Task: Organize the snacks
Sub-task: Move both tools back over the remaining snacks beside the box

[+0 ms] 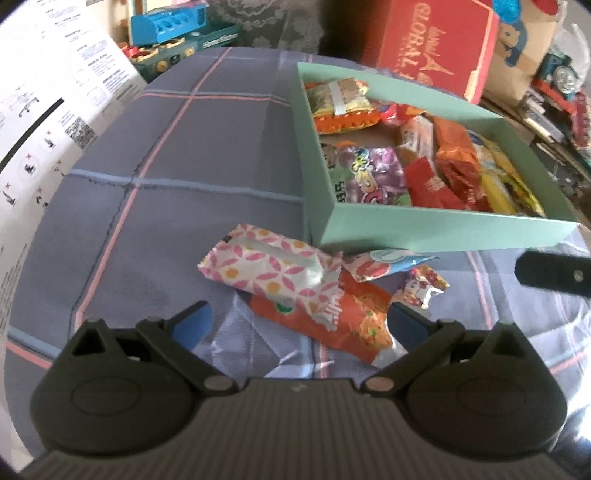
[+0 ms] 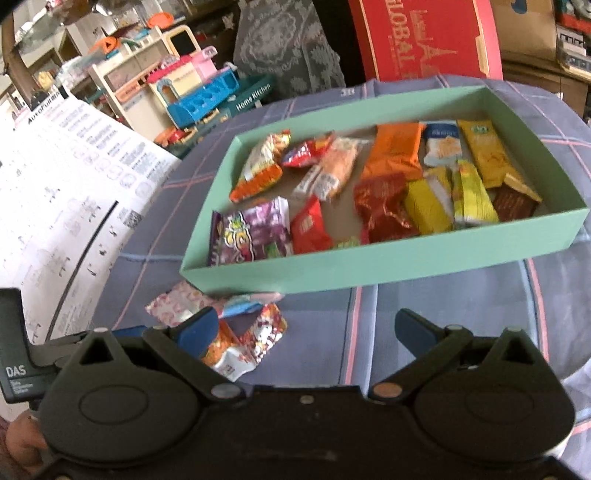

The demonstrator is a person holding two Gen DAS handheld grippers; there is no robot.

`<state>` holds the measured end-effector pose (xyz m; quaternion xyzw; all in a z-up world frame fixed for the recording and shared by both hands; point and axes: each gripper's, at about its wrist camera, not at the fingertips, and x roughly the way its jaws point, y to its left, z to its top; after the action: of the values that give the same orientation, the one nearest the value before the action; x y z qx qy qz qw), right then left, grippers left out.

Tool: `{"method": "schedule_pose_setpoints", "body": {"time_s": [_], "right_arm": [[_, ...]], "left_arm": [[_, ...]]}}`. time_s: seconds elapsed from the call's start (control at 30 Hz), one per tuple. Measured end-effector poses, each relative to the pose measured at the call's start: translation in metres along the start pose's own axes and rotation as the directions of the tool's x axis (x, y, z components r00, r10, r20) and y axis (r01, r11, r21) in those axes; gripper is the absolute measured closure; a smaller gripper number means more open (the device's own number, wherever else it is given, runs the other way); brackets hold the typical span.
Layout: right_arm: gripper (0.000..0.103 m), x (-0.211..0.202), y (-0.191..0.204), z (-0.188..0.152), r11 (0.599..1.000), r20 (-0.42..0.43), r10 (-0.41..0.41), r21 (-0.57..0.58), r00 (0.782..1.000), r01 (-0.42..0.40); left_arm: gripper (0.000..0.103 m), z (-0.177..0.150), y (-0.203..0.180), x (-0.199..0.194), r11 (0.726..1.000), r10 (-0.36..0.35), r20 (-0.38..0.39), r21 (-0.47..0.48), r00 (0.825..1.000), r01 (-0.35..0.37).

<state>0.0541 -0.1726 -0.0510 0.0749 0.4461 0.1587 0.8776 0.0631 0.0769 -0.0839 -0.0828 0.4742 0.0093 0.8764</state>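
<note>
A mint-green box (image 1: pixel 424 230) (image 2: pixel 369 264) holds several snack packets. Outside its near wall lie loose snacks: a pink-and-white patterned packet (image 1: pixel 269 266) (image 2: pixel 177 304), an orange packet (image 1: pixel 347 325) (image 2: pixel 221 350), a small blue-and-red packet (image 1: pixel 384 262) (image 2: pixel 240 306) and a small red-and-white packet (image 1: pixel 424 284) (image 2: pixel 266 332). My left gripper (image 1: pixel 299 321) is open and empty, low over the orange packet. My right gripper (image 2: pixel 308 328) is open and empty, above the cloth in front of the box; a black part of it shows in the left wrist view (image 1: pixel 554 275).
The table has a blue plaid cloth (image 1: pixel 184 184) (image 2: pixel 424 317). A white printed sheet (image 1: pixel 48 110) (image 2: pixel 66 192) stands at the left. A red carton (image 1: pixel 436 40) (image 2: pixel 424 37) and toy sets (image 1: pixel 177 33) (image 2: pixel 199 92) stand behind the table.
</note>
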Motion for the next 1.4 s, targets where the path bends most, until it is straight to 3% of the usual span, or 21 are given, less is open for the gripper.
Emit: {"method": "schedule_pose_setpoints", "body": {"time_s": [0.1,0.2,0.53,0.67,0.73,0.9,1.13,1.2,1.3,1.37,1.4], "right_arm": [[0.001,0.005,0.004,-0.002,1.0,-0.013,-0.023,-0.003,1.0,0.023],[0.011,0.011,0.007,-0.003,0.998,-0.031,-0.058,-0.007,0.998,0.057],[0.038,0.046,0.034,-0.004,0.997,-0.108,-0.05,-0.059,0.993,0.044],[0.042,0.06,0.045,-0.006,0.995,-0.126,-0.059,-0.09,0.99,0.048],[0.053,0.065,0.049,-0.007,0.993,-0.127,-0.067,-0.102,0.99,0.054],[0.067,0.066,0.058,-0.016,0.972,-0.088,-0.114,-0.217,0.99,0.093],[0.068,0.053,0.04,-0.023,0.966,-0.062,-0.139,-0.23,0.988,0.122],[0.068,0.047,0.031,-0.025,0.968,-0.055,-0.145,-0.213,0.988,0.13],[0.068,0.04,0.022,-0.03,0.968,-0.045,-0.159,-0.204,0.986,0.147],[0.069,0.037,0.022,-0.033,0.964,-0.038,-0.168,-0.214,0.985,0.156],[0.07,0.036,0.022,-0.034,0.963,-0.036,-0.168,-0.219,0.985,0.156]], "left_arm": [[0.0,-0.001,-0.005,0.008,0.999,0.038,-0.004,-0.018,0.999,-0.038],[0.0,-0.006,-0.011,0.012,0.997,0.076,0.024,0.009,0.997,-0.076],[0.0,-0.019,0.016,0.0,0.997,0.08,0.035,0.001,0.996,-0.08],[0.0,-0.022,0.033,-0.006,0.995,0.095,0.028,-0.035,0.995,-0.094],[0.0,-0.023,0.039,-0.007,0.994,0.099,0.026,-0.05,0.995,-0.098],[0.0,-0.021,0.041,-0.007,0.993,0.105,0.019,-0.059,0.994,-0.104],[0.001,-0.011,0.028,0.001,0.995,0.086,0.01,-0.047,0.996,-0.086],[0.005,-0.009,0.022,0.003,0.996,0.084,0.016,-0.031,0.996,-0.084],[0.024,-0.008,0.007,0.005,0.995,0.085,0.032,0.047,0.996,-0.087],[0.05,-0.009,-0.001,0.003,0.994,0.053,0.041,0.092,0.998,-0.057],[0.057,-0.01,-0.004,0.001,0.994,0.035,0.04,0.103,0.999,-0.039]]}}
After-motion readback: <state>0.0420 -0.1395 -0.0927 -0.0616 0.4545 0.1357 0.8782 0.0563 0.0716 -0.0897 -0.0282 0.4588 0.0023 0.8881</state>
